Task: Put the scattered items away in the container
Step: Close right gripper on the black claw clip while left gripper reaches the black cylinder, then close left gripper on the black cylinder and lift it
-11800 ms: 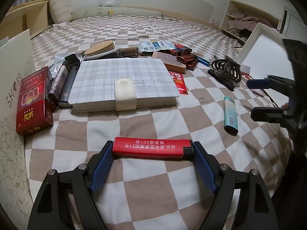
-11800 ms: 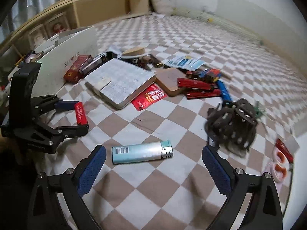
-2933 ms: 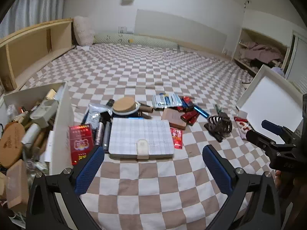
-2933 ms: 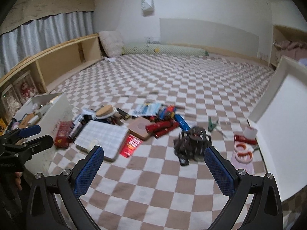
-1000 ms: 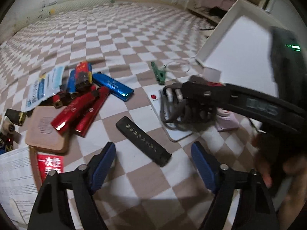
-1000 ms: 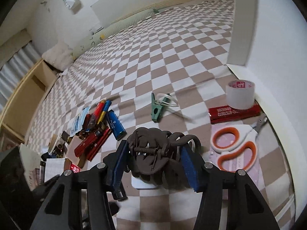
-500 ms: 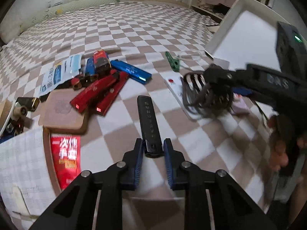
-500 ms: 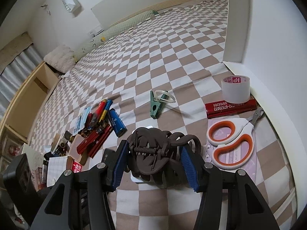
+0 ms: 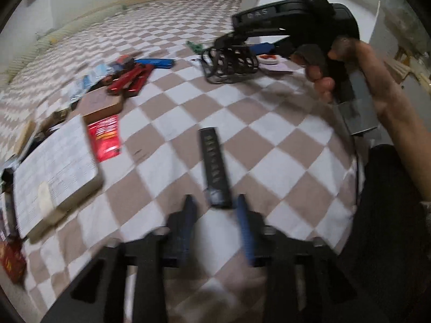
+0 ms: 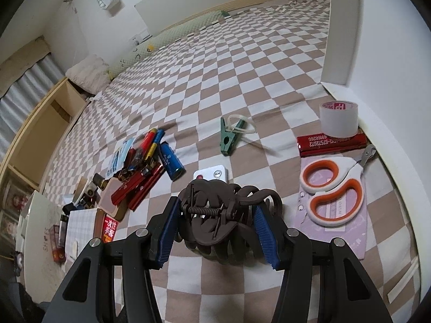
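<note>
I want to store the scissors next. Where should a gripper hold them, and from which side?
Take the scissors at the narrow neck between handles and blades, from straight above. They lie flat on a card, tip close to the white wall, so a side approach has little room.

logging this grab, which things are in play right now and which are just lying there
In play:
- black bar in the left tool
- brown hair claw in the right tool

Lying about:
- scissors
- tape roll
- green clip
- notebook
</note>
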### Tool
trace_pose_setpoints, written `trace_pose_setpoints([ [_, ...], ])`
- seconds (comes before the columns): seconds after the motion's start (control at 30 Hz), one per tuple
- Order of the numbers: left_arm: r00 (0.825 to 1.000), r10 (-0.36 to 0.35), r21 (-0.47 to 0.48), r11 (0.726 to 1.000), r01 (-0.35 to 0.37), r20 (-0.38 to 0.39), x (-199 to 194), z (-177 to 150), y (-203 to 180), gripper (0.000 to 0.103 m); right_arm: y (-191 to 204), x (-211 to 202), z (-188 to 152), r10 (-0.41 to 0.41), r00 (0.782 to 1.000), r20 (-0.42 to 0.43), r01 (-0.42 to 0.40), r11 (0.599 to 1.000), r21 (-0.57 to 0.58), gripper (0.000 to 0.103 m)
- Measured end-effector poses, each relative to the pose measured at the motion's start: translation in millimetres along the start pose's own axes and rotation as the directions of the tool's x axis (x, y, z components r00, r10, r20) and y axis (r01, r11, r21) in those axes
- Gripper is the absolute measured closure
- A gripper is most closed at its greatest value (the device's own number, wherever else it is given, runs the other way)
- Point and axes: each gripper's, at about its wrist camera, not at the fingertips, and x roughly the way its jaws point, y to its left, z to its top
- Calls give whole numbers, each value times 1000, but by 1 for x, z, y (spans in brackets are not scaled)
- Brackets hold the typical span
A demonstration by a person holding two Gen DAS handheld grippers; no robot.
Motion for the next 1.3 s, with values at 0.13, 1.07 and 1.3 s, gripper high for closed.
trace_pose_setpoints([
  [0.13,999,39,-71,997,-39,9,-1,-4,14,51,3,3,-3,3,1000,-13,-3,1000,-7,48],
  [1.07,987,161,-407,900,-157,-25,55,61,14,10,6,7,-5,28,999,-32,-28,1000,-11,48],
  [1.3,978,209,-396,896,-200,-22,54,58,12,24,7,8,-5,24,999,-34,-24,999,-22,48],
])
